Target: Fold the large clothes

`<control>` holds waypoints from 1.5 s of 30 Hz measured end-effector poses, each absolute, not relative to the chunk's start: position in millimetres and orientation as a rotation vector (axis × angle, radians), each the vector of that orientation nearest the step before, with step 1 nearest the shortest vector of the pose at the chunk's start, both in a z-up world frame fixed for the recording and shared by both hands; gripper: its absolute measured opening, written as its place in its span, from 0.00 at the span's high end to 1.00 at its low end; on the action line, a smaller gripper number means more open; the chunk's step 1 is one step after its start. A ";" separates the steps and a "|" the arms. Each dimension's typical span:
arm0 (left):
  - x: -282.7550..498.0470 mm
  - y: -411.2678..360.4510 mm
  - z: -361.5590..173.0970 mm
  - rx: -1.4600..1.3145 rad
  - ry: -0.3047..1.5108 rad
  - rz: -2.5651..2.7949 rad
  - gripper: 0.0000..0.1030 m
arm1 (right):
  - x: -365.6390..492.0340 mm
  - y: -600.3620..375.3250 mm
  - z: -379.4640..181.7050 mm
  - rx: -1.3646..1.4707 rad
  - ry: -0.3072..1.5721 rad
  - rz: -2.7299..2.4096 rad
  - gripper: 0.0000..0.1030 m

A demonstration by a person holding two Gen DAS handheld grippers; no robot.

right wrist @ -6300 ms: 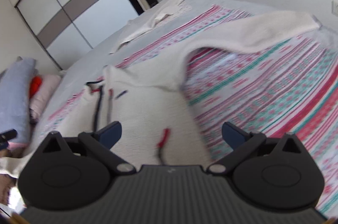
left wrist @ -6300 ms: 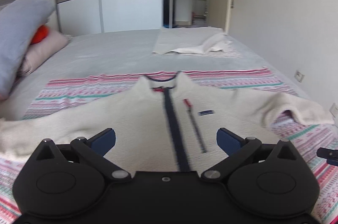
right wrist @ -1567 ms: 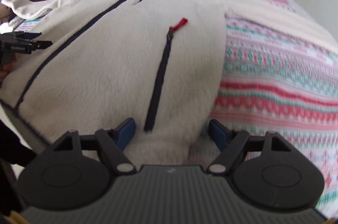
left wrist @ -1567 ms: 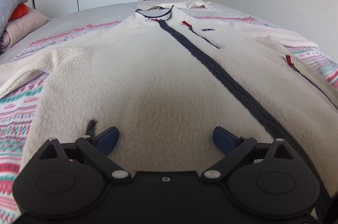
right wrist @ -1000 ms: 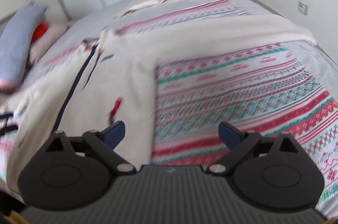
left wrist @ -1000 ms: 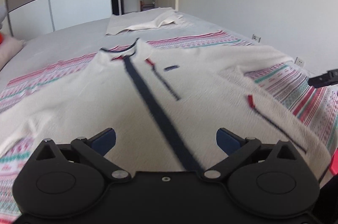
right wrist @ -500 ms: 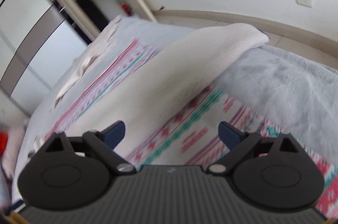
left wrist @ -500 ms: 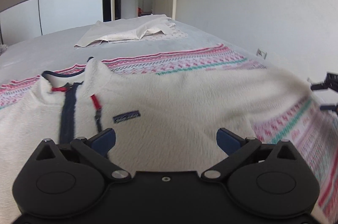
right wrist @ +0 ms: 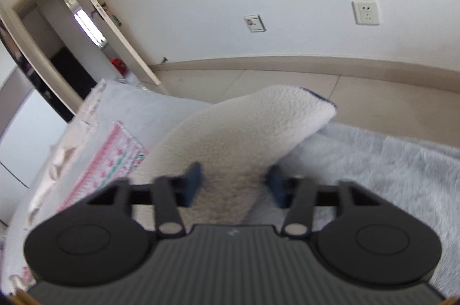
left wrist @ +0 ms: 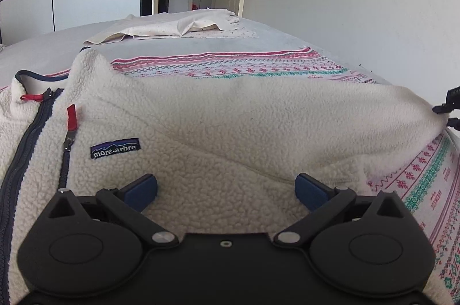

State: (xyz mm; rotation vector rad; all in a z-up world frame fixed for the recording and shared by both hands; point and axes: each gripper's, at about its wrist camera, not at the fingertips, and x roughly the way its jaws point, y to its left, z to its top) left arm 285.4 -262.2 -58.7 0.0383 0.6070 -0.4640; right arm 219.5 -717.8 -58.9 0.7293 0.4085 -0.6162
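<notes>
1. A dark label (left wrist: pixel 115 152) on the chest of the cream fleece jacket (left wrist: pixel 230 132) reads "more-arbre" in white letters under a small mountain outline.
2. The left gripper (left wrist: pixel 226 188) hangs low over the jacket's chest with its blue pads spread wide; nothing is between them.
3. The right gripper (right wrist: pixel 234 181) has just been closing: its jaws have drawn in on the jacket's sleeve (right wrist: pixel 253 138), and both blue pads (right wrist: pixel 193 181) press the fleece from either side.
4. The jacket lies front up on the patterned blanket (left wrist: pixel 425 178) across the bed, its navy zip (left wrist: pixel 26 144) closed, and its sleeve reaches out to the bed's edge.
5. A pale folded cloth (left wrist: pixel 172 27) lies farther up the bed.
</notes>
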 end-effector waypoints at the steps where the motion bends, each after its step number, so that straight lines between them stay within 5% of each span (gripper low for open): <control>1: 287.0 -261.3 -58.7 0.028 0.610 -0.467 0.00 | 222.0 -716.3 -56.5 0.704 0.420 -0.625 0.81; 22: 246.1 -149.2 15.4 -0.181 0.584 -0.461 0.00 | 225.3 -471.0 152.5 0.134 0.287 -0.252 0.88; 29: 231.4 -84.5 30.1 -0.215 0.561 -0.391 0.00 | 241.8 -350.5 153.0 0.005 0.354 -0.060 0.88; 37: 220.0 -21.8 26.3 -0.206 0.585 -0.287 0.00 | 264.3 -240.3 86.2 -0.030 0.538 0.100 0.87; 40: 216.6 -9.7 17.1 -0.186 0.604 -0.262 0.00 | 266.8 -217.7 52.0 0.006 0.626 0.116 0.82; 43: 215.7 -5.0 10.4 -0.157 0.625 -0.249 0.00 | 264.9 -214.6 16.8 0.063 0.726 0.145 0.54; 45: 216.2 -4.5 8.3 -0.139 0.632 -0.243 0.00 | 261.6 -217.2 -3.4 0.117 0.757 0.161 0.46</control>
